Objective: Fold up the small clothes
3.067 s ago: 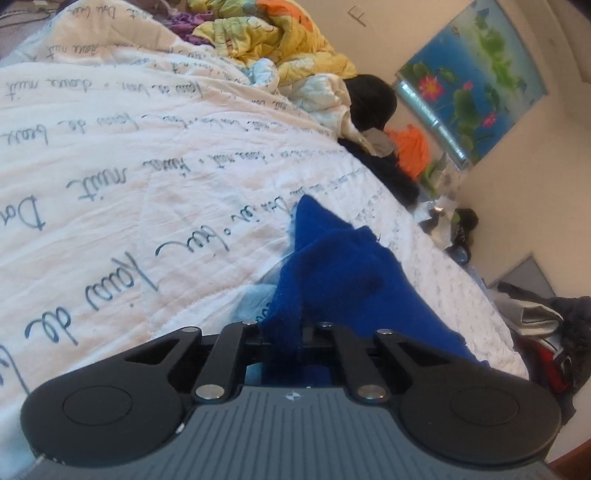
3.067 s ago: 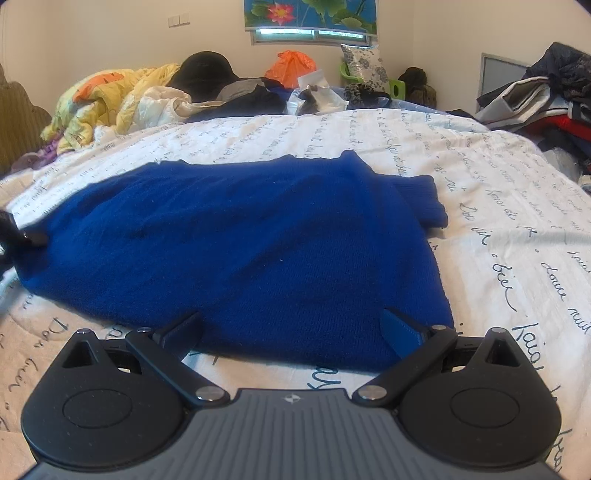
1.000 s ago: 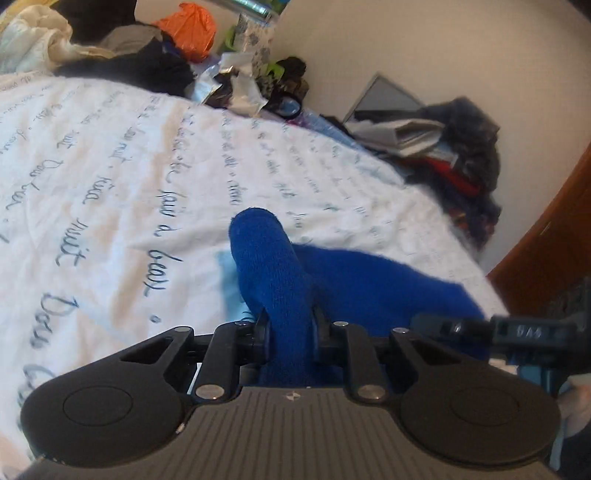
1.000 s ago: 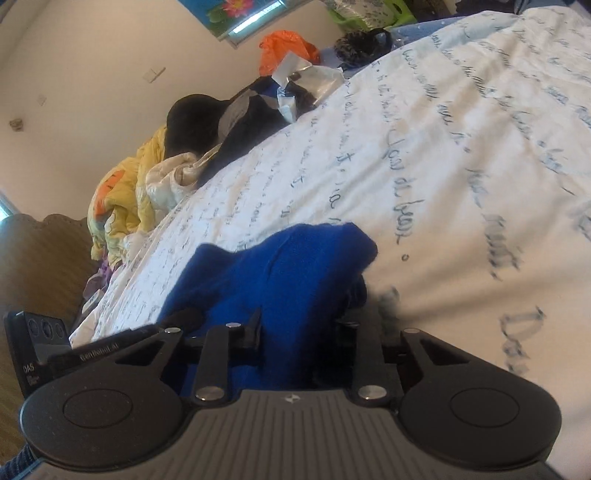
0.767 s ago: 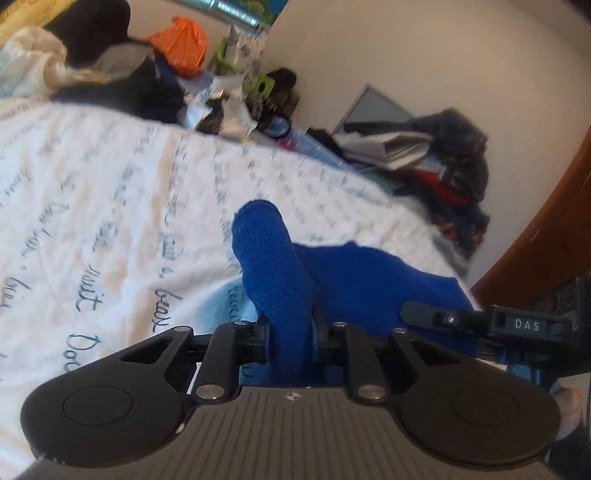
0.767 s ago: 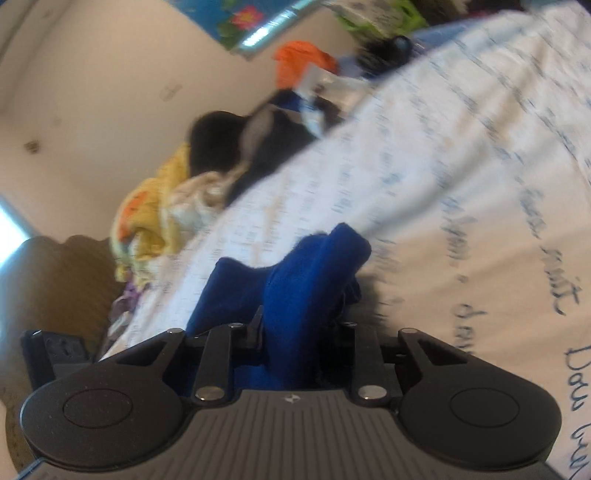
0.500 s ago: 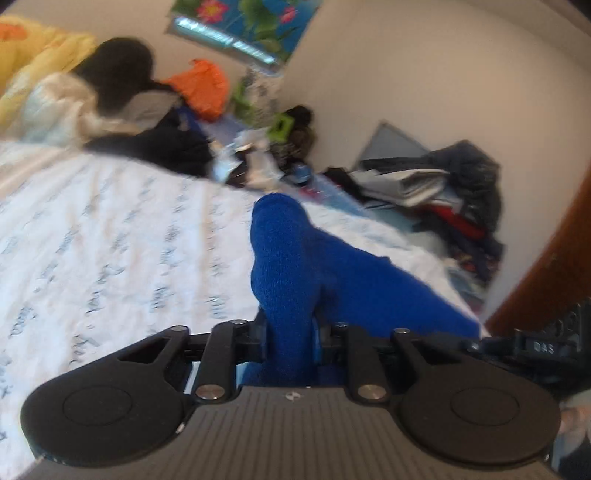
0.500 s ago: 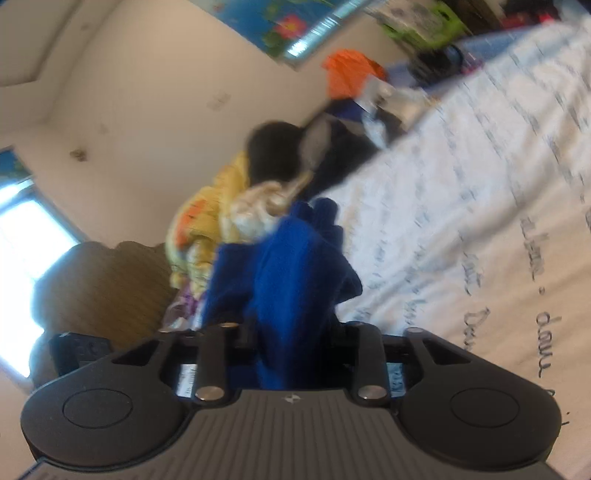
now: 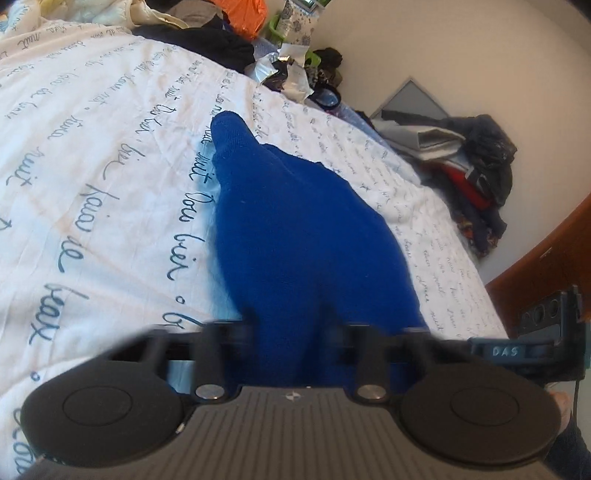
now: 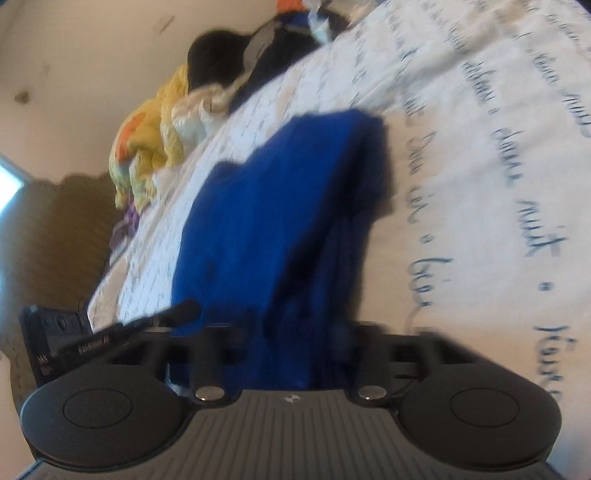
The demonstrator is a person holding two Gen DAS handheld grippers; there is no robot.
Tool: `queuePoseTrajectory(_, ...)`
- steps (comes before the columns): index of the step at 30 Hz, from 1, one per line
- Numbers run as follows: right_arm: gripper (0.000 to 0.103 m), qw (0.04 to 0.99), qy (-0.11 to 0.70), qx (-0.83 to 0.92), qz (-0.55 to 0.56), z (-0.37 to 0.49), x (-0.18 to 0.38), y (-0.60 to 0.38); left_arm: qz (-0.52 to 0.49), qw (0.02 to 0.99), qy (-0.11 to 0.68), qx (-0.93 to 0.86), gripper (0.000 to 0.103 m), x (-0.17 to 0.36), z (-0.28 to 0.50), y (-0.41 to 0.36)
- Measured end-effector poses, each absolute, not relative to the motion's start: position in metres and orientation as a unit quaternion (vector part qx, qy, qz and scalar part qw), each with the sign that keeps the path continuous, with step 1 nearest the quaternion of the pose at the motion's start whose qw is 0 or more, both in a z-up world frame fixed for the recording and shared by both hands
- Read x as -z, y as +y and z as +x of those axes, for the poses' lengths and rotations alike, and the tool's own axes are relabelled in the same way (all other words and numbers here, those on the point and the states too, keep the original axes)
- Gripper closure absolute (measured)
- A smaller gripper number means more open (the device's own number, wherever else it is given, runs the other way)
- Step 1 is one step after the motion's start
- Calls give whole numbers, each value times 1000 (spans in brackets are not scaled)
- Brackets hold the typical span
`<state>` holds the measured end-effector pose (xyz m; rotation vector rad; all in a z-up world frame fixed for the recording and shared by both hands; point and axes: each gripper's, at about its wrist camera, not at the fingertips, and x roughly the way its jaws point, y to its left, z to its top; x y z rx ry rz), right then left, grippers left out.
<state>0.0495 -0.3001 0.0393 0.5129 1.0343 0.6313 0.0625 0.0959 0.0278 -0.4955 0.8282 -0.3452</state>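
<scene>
A blue knit sweater point(image 9: 303, 229) lies folded lengthwise on the white script-printed bedspread point(image 9: 92, 184), stretching away from me. Its near edge runs up between the fingers of my left gripper point(image 9: 290, 325); the jaws are closing and pinch the cloth. In the right wrist view the same sweater point(image 10: 273, 206) drapes in a doubled layer and passes between the fingers of my right gripper point(image 10: 301, 332), whose jaws are also closing on the fabric. Each gripper shows at the edge of the other's view: right gripper point(image 9: 535, 343), left gripper point(image 10: 92, 343). Both views are motion-blurred near the fingers.
A yellow quilt point(image 10: 147, 140) and dark clothes point(image 9: 207, 40) are heaped at the bed's far end, with an orange bag point(image 9: 243, 11). More clothes point(image 9: 476, 173) are stacked by the wall. A brown wooden bed frame point(image 9: 546, 254) bounds one side, a brown headboard point(image 10: 55, 236) the other.
Both grippers have swung across and come down with the sweater. It hung raised and bunched half a second ago; it now lies longer and flatter on the bedspread.
</scene>
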Motion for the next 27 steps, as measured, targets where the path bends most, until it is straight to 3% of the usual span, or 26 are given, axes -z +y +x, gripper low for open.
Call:
queuePoseTrajectory(6,91,801,424,-352,233,15,-97,-309,-248,880,354,196,92,-77,21,108)
queuePoseTrajectory(8,91,792,424,-373,232,-14,-105,-317,-245,873,356,225,87,-82,-13,108)
queuePoseTrajectory(9,86,786,438,-372,229,-27,-99,-318,-229,872,367,227,69,-77,-25,107)
queuePoseTrajectory(10,83,777,461,-366,222,-37,-90,-319,-210,876,377,216,44,-67,-36,108)
queuePoseTrajectory(12,46,768,496,-345,214,-40,-73,-323,-184,900,360,164,16,-52,-45,115)
queuePoseTrajectory(14,38,790,470,-306,247,-27,-67,-339,-190,904,357,143,17,-48,-34,121)
queuePoseTrajectory(17,38,795,439,-279,313,11,-59,-354,-210,895,360,156,18,-45,3,115)
queuePoseTrajectory(20,39,803,453,-255,291,52,-45,-336,-174,899,371,151,25,-38,47,95)
queuePoseTrajectory(21,43,811,445,-254,284,62,-40,-329,-165,898,380,148,38,-31,62,89)
queuePoseTrajectory(22,50,814,441,-253,280,70,-38,-324,-162,906,364,145,42,-28,71,87)
queuePoseTrajectory(23,78,810,451,-254,277,80,-34,-317,-148,911,357,144,48,-26,81,83)
queuePoseTrajectory(24,84,810,447,-259,276,86,-30,-312,-129,918,349,136,59,-25,89,80)
queuePoseTrajectory(27,87,817,440,-262,265,92,-31,-307,-123,920,348,128,73,-26,103,77)
